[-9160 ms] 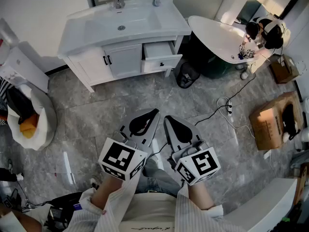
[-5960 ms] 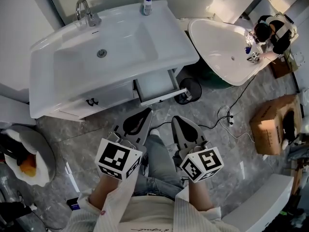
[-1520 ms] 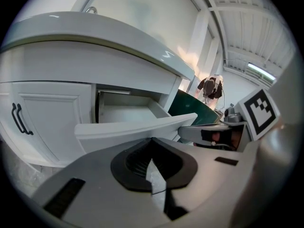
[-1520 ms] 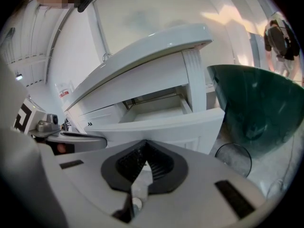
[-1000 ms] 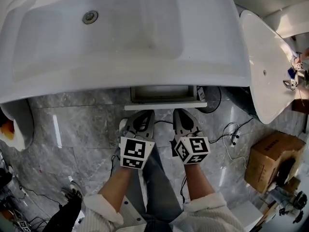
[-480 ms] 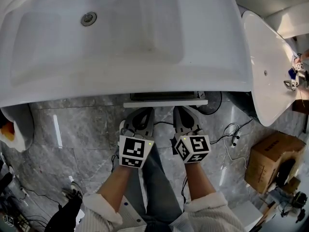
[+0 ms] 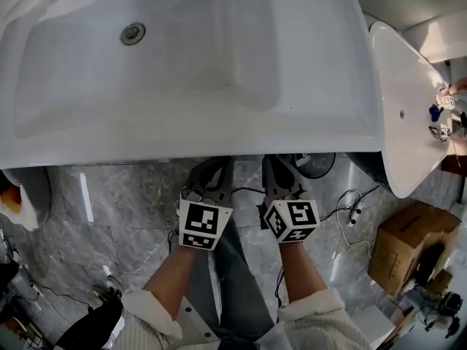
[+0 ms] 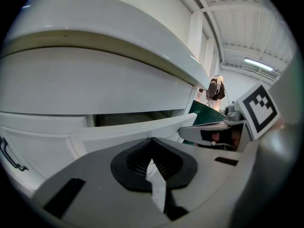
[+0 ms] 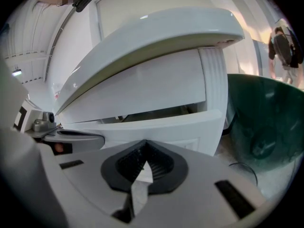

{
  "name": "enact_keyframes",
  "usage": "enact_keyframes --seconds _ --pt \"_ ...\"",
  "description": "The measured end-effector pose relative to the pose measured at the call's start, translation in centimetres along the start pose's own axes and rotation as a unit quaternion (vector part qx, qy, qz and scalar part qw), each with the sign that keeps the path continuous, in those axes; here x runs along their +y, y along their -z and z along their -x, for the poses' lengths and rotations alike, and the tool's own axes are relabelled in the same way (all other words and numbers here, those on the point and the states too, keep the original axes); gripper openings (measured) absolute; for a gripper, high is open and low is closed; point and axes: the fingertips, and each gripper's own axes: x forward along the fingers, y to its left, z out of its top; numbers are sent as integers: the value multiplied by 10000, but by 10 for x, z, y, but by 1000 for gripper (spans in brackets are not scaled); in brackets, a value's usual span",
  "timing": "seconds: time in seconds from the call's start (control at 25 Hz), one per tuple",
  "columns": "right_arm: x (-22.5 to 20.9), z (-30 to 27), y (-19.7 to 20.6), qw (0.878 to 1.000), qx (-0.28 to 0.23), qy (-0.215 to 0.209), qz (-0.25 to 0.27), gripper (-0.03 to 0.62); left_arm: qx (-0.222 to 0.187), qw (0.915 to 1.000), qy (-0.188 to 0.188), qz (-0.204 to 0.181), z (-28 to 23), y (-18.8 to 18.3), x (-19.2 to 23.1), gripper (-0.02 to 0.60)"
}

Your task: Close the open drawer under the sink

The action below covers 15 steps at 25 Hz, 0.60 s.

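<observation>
The white sink (image 7: 182, 71) fills the top of the head view, and its rim hides the drawer there. In the gripper views the white drawer front (image 8: 137, 129) (image 9: 161, 125) stands just ahead, with a narrow dark gap left above it. My left gripper (image 7: 211, 168) (image 8: 152, 141) is shut, holds nothing, and has its tips at the drawer front. Beside it my right gripper (image 7: 281, 165) (image 9: 145, 142) is also shut and empty, tips at the same panel. Whether the tips touch the panel cannot be told.
A white bathtub (image 7: 408, 100) with a dark green outside (image 9: 266, 122) stands close on the right. Cables (image 7: 350, 199) lie on the grey marble floor, with a cardboard box (image 7: 408, 246) further right. A white bag (image 7: 25, 195) sits at the left edge.
Both grippers have moved forward toward the cabinet. The drawer front has slid in under the sink rim and no longer shows in the head view.
</observation>
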Motion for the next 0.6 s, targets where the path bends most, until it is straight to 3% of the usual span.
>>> enact_keyframes --seconds 0.6 --pt "-6 -28 -22 9997 -64 -53 210 9 -48 9997 56 -213 -22 -20 18 14"
